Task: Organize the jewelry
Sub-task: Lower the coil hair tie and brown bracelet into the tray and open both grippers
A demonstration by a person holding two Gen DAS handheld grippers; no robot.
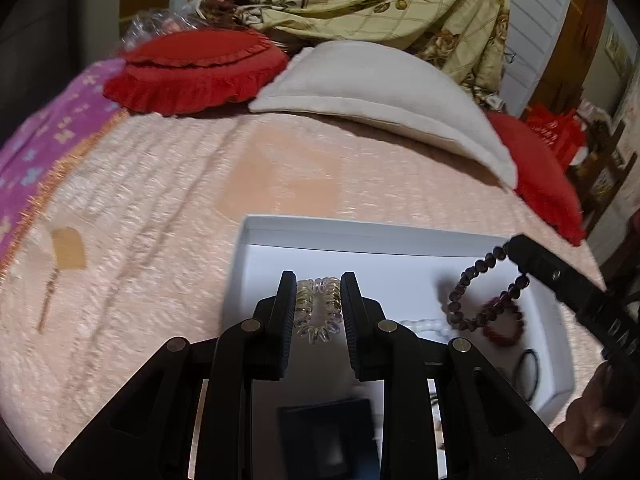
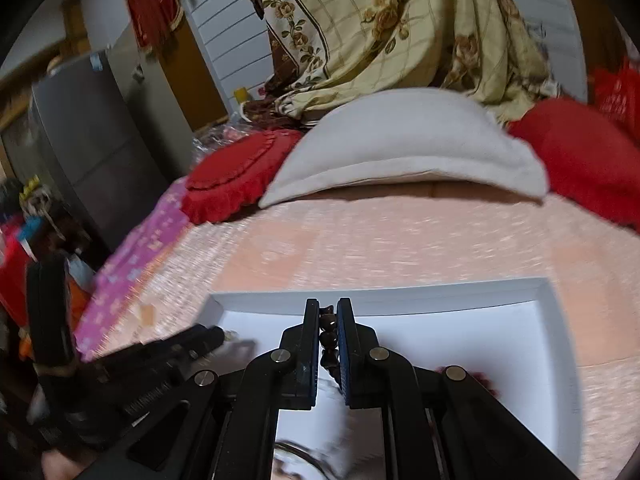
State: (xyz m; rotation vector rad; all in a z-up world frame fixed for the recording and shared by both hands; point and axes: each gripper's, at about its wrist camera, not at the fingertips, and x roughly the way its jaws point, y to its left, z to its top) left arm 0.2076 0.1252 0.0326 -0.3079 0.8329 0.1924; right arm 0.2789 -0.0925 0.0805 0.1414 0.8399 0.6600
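Left tool (image 1: pixel 318 310) clamps clear spiral bracelet (image 1: pixel 317 309), poised above white tray (image 1: pixel 360 226) near its left edge. Right tool (image 2: pixel 328 334) pinches dark bead bracelet (image 1: pixel 486 292), loop dangling over tray's right side above red bracelet (image 1: pixel 505 322). Tray on bed (image 1: pixel 160 184).

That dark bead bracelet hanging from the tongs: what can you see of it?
The dark bead bracelet is a loop of small, glossy, purplish-brown round beads, strung closely. It hangs in the air above the white box, its top pinched between the shut right tongs, whose pads press on the strand from both sides. The loop droops below them, its lower part overlapping a red bead bracelet in the left wrist view; contact cannot be told. The image is slightly blurred, so finer detail is unclear.
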